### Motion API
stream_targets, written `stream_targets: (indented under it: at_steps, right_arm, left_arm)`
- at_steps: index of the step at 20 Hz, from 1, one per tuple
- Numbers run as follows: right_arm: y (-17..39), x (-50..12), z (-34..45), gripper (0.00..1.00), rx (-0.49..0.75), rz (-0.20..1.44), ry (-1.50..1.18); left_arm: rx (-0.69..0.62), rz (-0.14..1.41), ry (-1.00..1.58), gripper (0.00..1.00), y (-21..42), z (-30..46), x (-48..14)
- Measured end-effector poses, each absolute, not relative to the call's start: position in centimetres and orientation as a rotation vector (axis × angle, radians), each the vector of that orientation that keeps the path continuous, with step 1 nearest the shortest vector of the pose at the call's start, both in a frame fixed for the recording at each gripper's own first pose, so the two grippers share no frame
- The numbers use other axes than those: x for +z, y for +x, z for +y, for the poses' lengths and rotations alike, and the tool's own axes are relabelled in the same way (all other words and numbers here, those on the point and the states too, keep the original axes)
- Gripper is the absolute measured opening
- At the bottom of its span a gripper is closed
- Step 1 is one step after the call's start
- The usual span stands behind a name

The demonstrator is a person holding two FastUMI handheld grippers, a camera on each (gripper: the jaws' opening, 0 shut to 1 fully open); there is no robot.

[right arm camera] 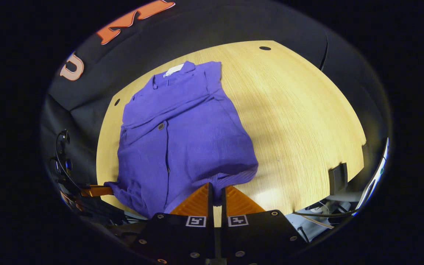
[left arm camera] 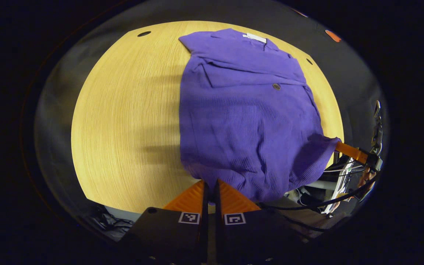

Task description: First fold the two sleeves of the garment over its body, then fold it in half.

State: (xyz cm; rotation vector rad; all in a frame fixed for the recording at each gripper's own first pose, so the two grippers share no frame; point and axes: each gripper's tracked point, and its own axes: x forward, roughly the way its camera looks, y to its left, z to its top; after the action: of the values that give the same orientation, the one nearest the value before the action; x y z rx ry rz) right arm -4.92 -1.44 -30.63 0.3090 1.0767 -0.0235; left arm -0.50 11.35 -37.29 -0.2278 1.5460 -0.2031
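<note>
My left tongs (left arm camera: 209, 184) and right tongs (right arm camera: 215, 188) each pinch the purple top's (left arm camera: 241, 121) bottom edge; I should lift both evenly to fold it.

No readable text stands on anything here. The white label (left arm camera: 255, 37) at the collar of the purple garment (left arm camera: 245, 121) is too small to read in either view. Each tool (left arm camera: 210, 189) carries 2 square black-and-white coded markers (left arm camera: 189, 218), patterns rather than letters or numbers.
</note>
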Motion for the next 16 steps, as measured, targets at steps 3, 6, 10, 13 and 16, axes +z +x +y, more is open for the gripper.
stream_targets:
  at_steps: [3,6,10,13,16]
  right_arm:
    - [-3.4,-29.3,-0.7,0.07,-0.043,1.047,0.306]
    - [-1.8,-27.5,-0.2,0.07,-0.073,1.009,0.284]
    - [0.9,-24.6,0.0,0.07,-0.094,0.946,0.258]
    - [3.2,-22.3,-0.3,0.07,-0.086,0.907,0.235]
    - [6.0,-20.5,-0.7,0.07,-0.058,0.87,0.215]
  left_arm:
    - [-0.264,1.512,-0.18,0.1,1.5,11.8,-36.5]
    - [-0.285,1.502,-0.123,0.1,3.3,12.7,-36.5]
    - [-0.331,1.455,-0.101,0.07,6.8,13.2,-35.0]
    - [-0.33,1.422,-0.131,0.07,9.9,13.3,-33.4]
    - [-0.291,1.371,-0.148,0.07,14.3,13.9,-31.9]
